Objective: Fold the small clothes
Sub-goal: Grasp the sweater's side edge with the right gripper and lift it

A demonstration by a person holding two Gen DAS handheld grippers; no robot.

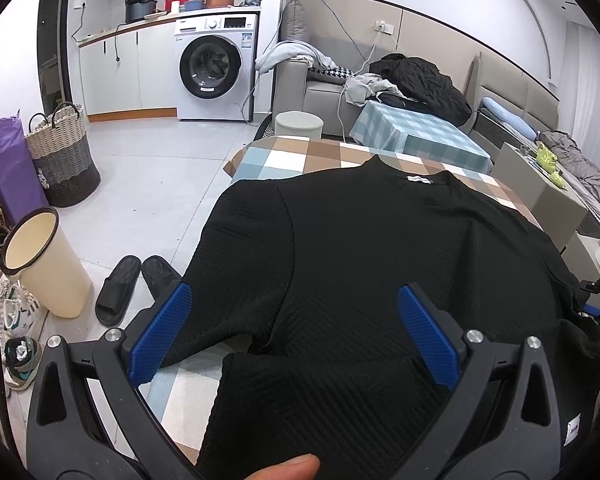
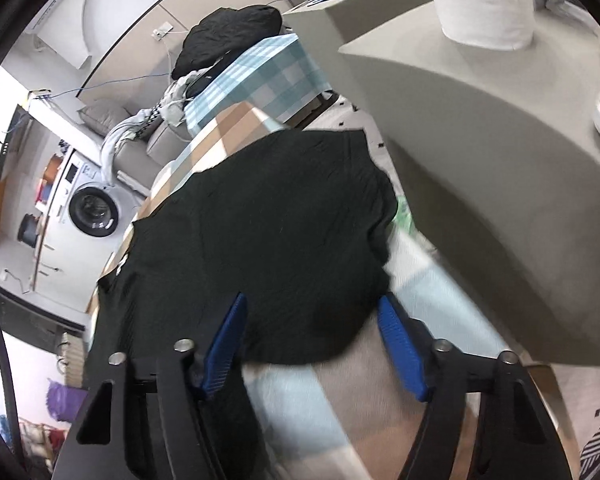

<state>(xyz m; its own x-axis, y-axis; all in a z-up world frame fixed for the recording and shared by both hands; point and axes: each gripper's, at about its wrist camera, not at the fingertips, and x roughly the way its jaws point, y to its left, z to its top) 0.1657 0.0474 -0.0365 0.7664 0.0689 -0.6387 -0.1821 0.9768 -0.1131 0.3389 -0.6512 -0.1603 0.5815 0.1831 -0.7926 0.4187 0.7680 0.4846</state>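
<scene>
Behind the work surface: white front-loading washing machine (image 1: 214, 76) at 11 o'clock in the left wrist view, grey sofa piled with dark clothing (image 1: 420, 80) at 1 o'clock. Spread flat across the brown, blue and white checked tablecloth (image 1: 284, 156): black ribbed short-sleeved top (image 1: 380, 248), collar and white neck label toward 12 o'clock. Hem cut off at 6 o'clock by the frame edge and a fingertip; far sleeve lost at 3 o'clock behind dark gear. Right wrist view blurred, cloth texture hard to read. Left gripper (image 1: 294, 336) spread wide, blue pads over the near sleeve and body, contact not discernible. Right gripper (image 2: 314, 348) likewise parted, clasping nothing, poised over the top's rounded edge (image 2: 268, 240).
</scene>
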